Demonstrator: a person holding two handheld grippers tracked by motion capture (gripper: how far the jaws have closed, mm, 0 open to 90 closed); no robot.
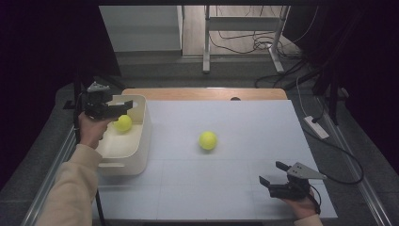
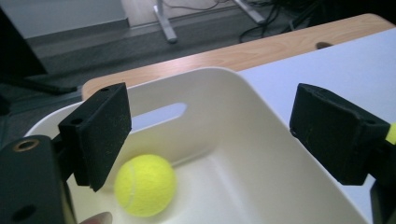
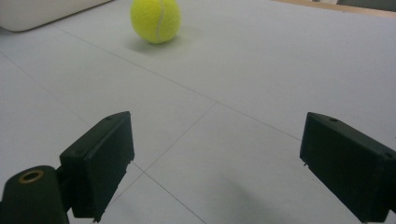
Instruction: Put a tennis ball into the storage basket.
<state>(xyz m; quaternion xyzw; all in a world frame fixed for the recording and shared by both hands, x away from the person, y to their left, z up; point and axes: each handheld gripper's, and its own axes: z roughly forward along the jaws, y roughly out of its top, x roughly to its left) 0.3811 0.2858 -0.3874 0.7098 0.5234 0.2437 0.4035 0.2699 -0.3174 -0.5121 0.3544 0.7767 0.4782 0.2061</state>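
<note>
My right gripper (image 1: 272, 173) is the nearest thing to me, low over the near right part of the white table (image 1: 244, 122). Its jaws are spread wide apart and hold nothing; between them, in the right gripper view, I see only the bare table surface with its thin seam lines. My right hand (image 1: 301, 205) holds it from behind, and its cable goes away to the right.

Farther from me, about the middle of the table, one tennis ball (image 1: 207, 140) lies alone on the white surface. It is well apart from my right gripper and also apart from the bin. In the right gripper view this ball (image 3: 155, 19) is at the far end, ahead of the jaws.

On the left side stands the cream bin (image 1: 141, 136), with a slot handle in its far wall. A second tennis ball (image 1: 123, 123) lies inside it, on the bottom. My left gripper (image 1: 123, 106) hangs over the bin, just above this ball. Its jaws are also wide apart and do not touch the ball (image 2: 145, 185), which lies below them in the left gripper view.

Behind the white surface a strip of wooden tabletop (image 1: 207, 93) shows.
</note>
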